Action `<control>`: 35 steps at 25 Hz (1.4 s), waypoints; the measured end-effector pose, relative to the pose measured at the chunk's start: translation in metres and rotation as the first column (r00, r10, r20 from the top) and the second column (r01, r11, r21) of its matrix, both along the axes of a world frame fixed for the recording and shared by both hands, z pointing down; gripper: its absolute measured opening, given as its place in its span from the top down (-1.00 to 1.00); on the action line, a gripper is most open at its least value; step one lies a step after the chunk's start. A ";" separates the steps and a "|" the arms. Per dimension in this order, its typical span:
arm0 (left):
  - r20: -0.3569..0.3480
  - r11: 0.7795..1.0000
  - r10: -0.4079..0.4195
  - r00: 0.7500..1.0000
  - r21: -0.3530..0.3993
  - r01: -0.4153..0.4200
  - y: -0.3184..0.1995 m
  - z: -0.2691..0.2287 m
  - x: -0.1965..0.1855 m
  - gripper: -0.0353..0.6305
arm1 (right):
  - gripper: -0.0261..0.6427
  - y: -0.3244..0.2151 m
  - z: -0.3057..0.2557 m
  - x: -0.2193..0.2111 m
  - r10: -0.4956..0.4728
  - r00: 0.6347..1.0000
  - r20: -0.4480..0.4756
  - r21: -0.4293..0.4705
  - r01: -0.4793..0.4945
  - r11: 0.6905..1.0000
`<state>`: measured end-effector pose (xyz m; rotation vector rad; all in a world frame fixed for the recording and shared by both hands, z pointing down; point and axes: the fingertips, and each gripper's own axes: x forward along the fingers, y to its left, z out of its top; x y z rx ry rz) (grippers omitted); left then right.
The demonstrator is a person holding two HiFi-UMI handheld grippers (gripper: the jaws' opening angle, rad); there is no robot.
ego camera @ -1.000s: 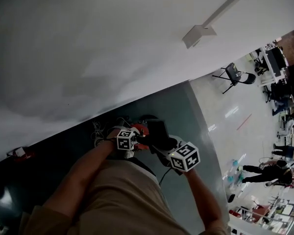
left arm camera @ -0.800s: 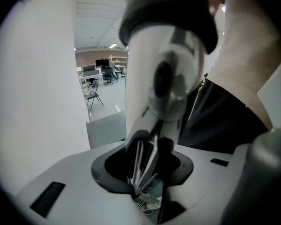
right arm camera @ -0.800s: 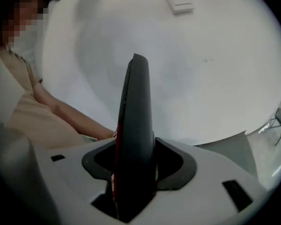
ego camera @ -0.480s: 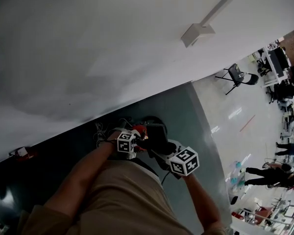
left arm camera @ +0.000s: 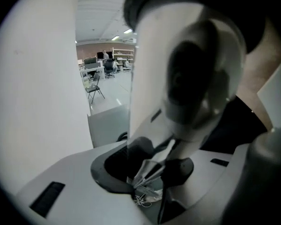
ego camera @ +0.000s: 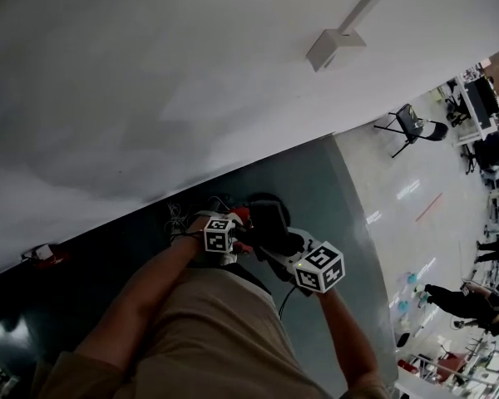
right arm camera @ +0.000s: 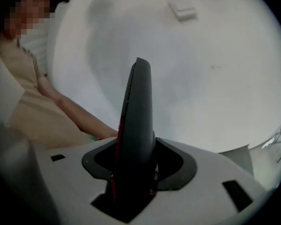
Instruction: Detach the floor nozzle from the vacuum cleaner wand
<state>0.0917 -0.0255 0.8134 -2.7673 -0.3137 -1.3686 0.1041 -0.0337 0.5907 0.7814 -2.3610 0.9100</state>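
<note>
While I look along the right gripper (right arm camera: 133, 175), I see its jaws closed on a dark vacuum part (right arm camera: 136, 116) with a red edge. This part stands upright between the jaws and rises well above their tips. The left gripper (left arm camera: 151, 175) has its jaws brought together, and at their tips sits a pale scrap (left arm camera: 144, 171) that I cannot identify. In the head view the dark vacuum part lies between the left marker cube (ego camera: 219, 233) and the right marker cube (ego camera: 319, 266), just beside both, above the grey-green floor (ego camera: 316, 181).

Compared with one second ago, both grippers keep nearly the same place and the same hold. Only the view has turned a little, so the chair (ego camera: 412, 123) now sits slightly more to the right.

The head view is dark, and I cannot tell whether the held part is nozzle or wand. A blurred white rounded body (left arm camera: 196, 64) fills much of the left gripper view.
</note>
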 end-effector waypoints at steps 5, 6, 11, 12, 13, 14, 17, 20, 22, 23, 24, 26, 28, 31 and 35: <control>-0.039 1.000 -0.014 0.999 -0.003 0.014 0.002 -0.008 0.009 0.52 | 0.25 -0.007 0.000 0.028 -0.002 0.988 0.154 -0.047 0.009 0.999; -0.042 1.000 -0.013 0.999 -0.005 0.012 0.000 -0.008 0.010 0.53 | 0.25 -0.008 -0.002 0.025 -0.004 0.994 0.108 -0.040 0.008 0.999; -0.022 1.000 0.011 1.000 0.022 -0.011 0.000 -0.007 0.006 0.52 | 0.25 -0.005 0.002 0.015 -0.024 1.000 0.011 -0.038 0.024 0.999; -0.030 1.000 0.000 1.000 0.015 0.001 -0.001 -0.009 0.008 0.53 | 0.25 -0.011 0.000 0.022 -0.012 0.998 0.055 -0.052 0.015 0.999; -0.036 1.000 -0.011 0.999 0.004 0.011 -0.003 -0.009 0.011 0.53 | 0.25 -0.015 -0.002 0.026 -0.001 0.998 0.059 -0.056 0.004 0.998; -0.038 1.000 -0.017 0.999 -0.008 0.017 -0.005 -0.008 0.012 0.53 | 0.25 -0.016 -0.004 0.025 0.003 1.000 0.012 -0.043 -0.002 0.999; -0.038 1.000 -0.006 0.999 -0.005 0.006 -0.006 -0.006 0.009 0.52 | 0.25 -0.007 -0.006 0.010 -0.027 0.990 -0.137 0.031 0.032 0.999; -0.070 1.000 -0.024 0.997 -0.014 0.023 -0.005 -0.012 0.013 0.52 | 0.25 -0.016 -0.006 0.030 -0.004 1.000 -0.004 -0.008 0.004 1.000; -0.079 0.999 -0.016 0.997 -0.029 0.014 -0.007 -0.010 0.013 0.52 | 0.25 -0.014 -0.010 0.024 -0.025 0.993 -0.111 0.018 0.028 0.999; -0.072 1.000 0.003 0.997 -0.023 -0.004 -0.006 -0.008 0.010 0.52 | 0.25 -0.010 -0.009 0.017 -0.044 0.984 -0.171 0.032 0.050 0.998; -0.065 1.000 0.017 0.998 -0.013 -0.018 -0.005 -0.007 0.007 0.51 | 0.25 -0.006 -0.007 0.014 -0.055 0.982 -0.182 0.033 0.062 0.998; -0.069 1.000 0.002 0.998 -0.009 -0.002 -0.003 -0.008 0.010 0.52 | 0.25 -0.011 -0.003 0.025 -0.035 0.995 -0.095 0.006 0.036 0.999; -0.074 1.000 -0.014 0.997 -0.028 0.012 -0.008 -0.009 0.017 0.52 | 0.25 -0.021 -0.007 0.035 -0.008 0.997 -0.077 -0.001 0.008 1.000; -0.058 0.999 0.029 0.998 -0.017 -0.030 -0.007 -0.008 0.014 0.51 | 0.25 -0.012 -0.009 0.027 -0.048 0.990 -0.129 0.014 0.050 0.999; -0.070 0.999 0.031 0.997 -0.013 -0.032 -0.005 -0.010 0.013 0.52 | 0.25 -0.018 -0.015 0.032 -0.046 0.990 -0.134 0.030 0.050 0.998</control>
